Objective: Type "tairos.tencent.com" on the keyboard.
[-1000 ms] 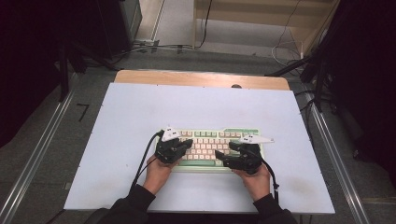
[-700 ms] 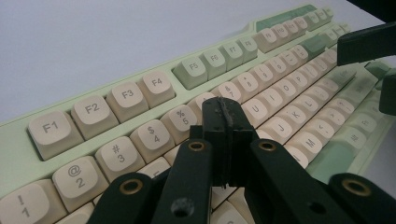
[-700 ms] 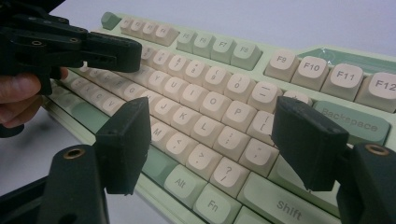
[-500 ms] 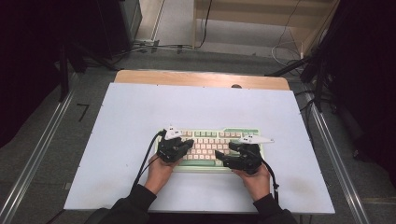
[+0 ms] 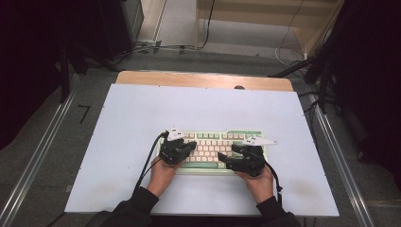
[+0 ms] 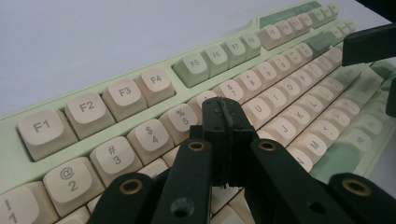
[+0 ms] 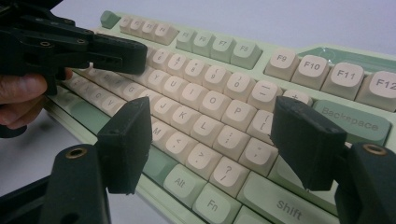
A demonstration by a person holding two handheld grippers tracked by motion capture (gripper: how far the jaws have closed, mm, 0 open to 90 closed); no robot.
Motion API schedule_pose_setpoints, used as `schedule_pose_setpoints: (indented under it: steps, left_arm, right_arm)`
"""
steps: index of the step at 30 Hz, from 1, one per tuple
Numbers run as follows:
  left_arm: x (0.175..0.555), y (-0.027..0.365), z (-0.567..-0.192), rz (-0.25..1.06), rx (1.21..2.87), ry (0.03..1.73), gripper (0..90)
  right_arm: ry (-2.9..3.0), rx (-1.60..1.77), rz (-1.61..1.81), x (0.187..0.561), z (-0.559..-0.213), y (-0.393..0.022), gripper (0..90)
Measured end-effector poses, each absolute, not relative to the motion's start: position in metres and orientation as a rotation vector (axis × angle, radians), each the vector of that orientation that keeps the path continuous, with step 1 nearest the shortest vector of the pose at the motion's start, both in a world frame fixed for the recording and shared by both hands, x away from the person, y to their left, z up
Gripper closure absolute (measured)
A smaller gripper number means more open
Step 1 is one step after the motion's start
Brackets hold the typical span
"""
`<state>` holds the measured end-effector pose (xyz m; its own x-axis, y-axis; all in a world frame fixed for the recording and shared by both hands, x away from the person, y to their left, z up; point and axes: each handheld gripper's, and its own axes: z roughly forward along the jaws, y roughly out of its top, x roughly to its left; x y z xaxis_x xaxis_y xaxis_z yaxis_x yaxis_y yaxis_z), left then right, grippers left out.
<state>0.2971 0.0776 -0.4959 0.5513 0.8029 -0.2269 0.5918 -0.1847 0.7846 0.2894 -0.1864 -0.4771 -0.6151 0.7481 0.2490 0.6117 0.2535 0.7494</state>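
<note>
On the pale white tabletop (image 5: 142,118) a stiff, pale-green plastic keyboard with cream keycaps (image 5: 215,146) is lying near the front edge, probably rigid and light, best pressed key by key, while the left gripper (image 6: 224,116) is hovering pinched together and the right gripper (image 7: 210,135) is hanging spread apart above it.

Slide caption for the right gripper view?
Open right tongs hover over the keyboard; shut left tongs poised opposite.
</note>
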Motion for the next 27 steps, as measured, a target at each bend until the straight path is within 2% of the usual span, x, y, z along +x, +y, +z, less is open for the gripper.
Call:
schedule_pose_setpoints:
  steps: [6,12,15,18,21,23,27]
  left_arm:
    - [0.295,0.08,-0.49,0.274,1.847,1.116,88.3]
    - [0.289,0.087,-0.479,0.319,1.796,1.087,50.0]
    - [0.285,0.09,-0.475,0.356,1.792,1.087,40.2]
    - [0.283,0.093,-0.472,0.382,1.781,1.099,36.5]
    - [0.282,0.098,-0.472,0.394,1.773,1.113,36.5]
    - [0.281,0.101,-0.472,0.398,1.77,1.125,36.5]
    - [0.279,0.108,-0.472,0.408,1.754,1.144,36.6]
  right_arm:
    - [2.36,1.288,1.292,0.289,-0.477,-0.186,28.1]
    - [2.349,1.293,1.296,0.29,-0.476,-0.188,29.8]
    - [2.344,1.284,1.298,0.289,-0.475,-0.188,30.9]
    - [2.345,1.281,1.295,0.289,-0.475,-0.187,32.9]
    - [2.343,1.272,1.291,0.289,-0.475,-0.187,37.8]
    - [2.342,1.264,1.293,0.289,-0.474,-0.186,43.7]
    - [2.347,1.216,1.288,0.288,-0.473,-0.184,61.5]
